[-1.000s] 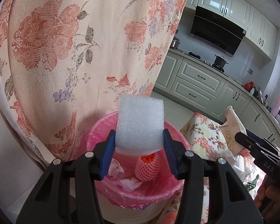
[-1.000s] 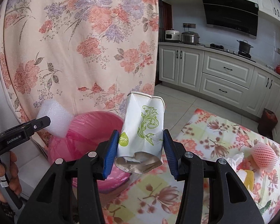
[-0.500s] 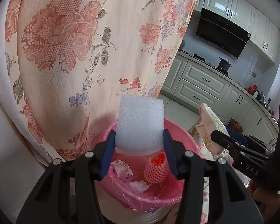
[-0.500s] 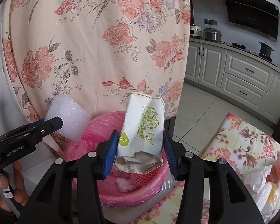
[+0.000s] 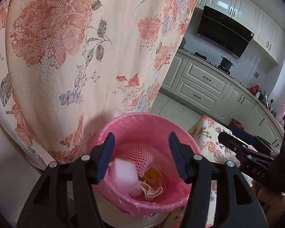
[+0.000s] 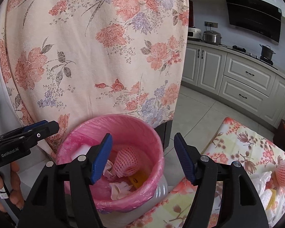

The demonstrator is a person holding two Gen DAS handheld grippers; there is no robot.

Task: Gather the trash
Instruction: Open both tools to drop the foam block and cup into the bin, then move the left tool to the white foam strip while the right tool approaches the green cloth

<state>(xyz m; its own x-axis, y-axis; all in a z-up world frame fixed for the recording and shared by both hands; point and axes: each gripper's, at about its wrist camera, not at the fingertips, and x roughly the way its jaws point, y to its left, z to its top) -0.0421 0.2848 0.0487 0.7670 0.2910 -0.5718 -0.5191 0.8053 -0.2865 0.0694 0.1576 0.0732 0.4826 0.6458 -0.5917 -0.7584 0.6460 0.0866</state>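
A trash bin with a pink bag liner (image 5: 148,121) (image 6: 119,125) stands below both grippers. My left gripper (image 5: 141,157) is open and empty above it. A white foam block (image 5: 125,175), blurred, is in the bin next to a pink foam fruit net (image 5: 140,155) and crumpled paper (image 5: 151,190). My right gripper (image 6: 143,158) is open and empty over the bin too. In its view the bin holds the fruit net (image 6: 126,160), the foam block (image 6: 81,151) and crumpled paper (image 6: 119,189).
A floral curtain (image 5: 76,47) (image 6: 96,47) hangs right behind the bin. A floral tablecloth (image 6: 237,152) at right carries another pink fruit net (image 6: 284,172) and white wrappers (image 6: 262,180). Kitchen cabinets (image 6: 247,79) and tiled floor lie beyond.
Both grippers opened over the bin. The foam block left my left gripper and the paper cup left my right one; both dropped into the bin.
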